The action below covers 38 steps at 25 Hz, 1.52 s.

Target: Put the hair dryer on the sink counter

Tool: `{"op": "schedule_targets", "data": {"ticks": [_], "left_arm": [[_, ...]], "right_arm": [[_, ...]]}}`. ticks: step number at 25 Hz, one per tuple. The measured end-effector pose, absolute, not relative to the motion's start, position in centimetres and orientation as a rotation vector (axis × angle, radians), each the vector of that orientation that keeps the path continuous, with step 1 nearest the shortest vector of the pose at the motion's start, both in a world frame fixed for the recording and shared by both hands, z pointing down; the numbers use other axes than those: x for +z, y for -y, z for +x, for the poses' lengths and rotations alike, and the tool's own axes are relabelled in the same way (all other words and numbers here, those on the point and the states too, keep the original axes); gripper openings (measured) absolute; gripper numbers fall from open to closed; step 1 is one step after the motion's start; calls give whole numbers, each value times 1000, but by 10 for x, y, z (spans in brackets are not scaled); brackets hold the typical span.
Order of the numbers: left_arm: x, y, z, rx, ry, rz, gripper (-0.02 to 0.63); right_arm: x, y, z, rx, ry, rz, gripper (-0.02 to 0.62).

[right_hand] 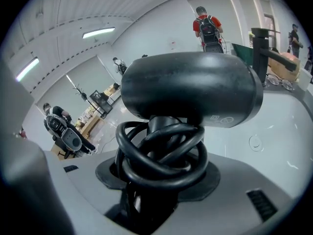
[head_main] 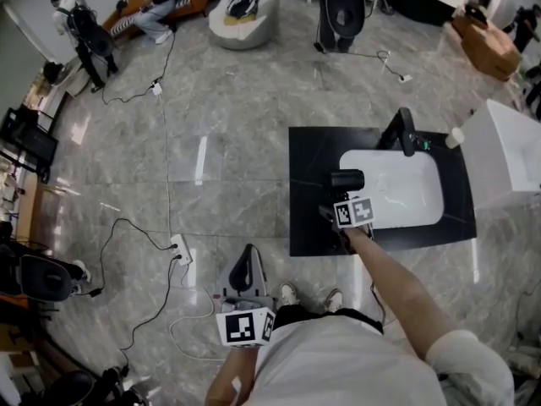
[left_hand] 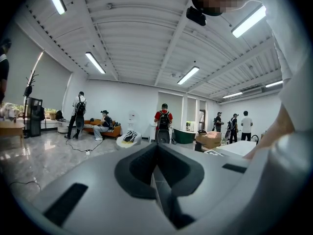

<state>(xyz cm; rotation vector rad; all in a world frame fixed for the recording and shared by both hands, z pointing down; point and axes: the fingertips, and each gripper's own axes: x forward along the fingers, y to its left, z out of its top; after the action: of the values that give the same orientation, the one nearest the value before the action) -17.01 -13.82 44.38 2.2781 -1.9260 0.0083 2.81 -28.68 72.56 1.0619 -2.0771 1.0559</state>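
— Our right claw is clamping on the hair dryer. Its jaws are standing wide around the handle, where the black cord is wound in thick loops, and the barrel is lying crosswise above them.

— And our left claw?

— We are holding it back by our body, well apart from the desk and pointing up into the room. Its jaws are meeting and it is carrying nothing.

— Where are we keeping the dryer?

— We are holding it over the black desk, right at the left edge of the white basin. We cannot tell whether it is touching the desk.

— What is the basin holding?

— We are seeing only its round drain in the pale floor. The black faucet is rising at the basin's far rim and leaning over it.

— Are we reading any writing?

— We are making out a few small pale marks on the lower side of the barrel, but they are too small to read. The cube on the right claw is showing black-and-white square markers.
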Motion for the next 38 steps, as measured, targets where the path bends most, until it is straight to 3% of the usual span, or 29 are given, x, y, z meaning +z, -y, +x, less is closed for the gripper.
{"op": "schedule_targets", "data": {"ticks": [38], "left_arm": [[456, 146, -182, 32, 1935, 2223, 3]], "right_arm": [[765, 299, 26, 1054, 1878, 927, 261]]}}
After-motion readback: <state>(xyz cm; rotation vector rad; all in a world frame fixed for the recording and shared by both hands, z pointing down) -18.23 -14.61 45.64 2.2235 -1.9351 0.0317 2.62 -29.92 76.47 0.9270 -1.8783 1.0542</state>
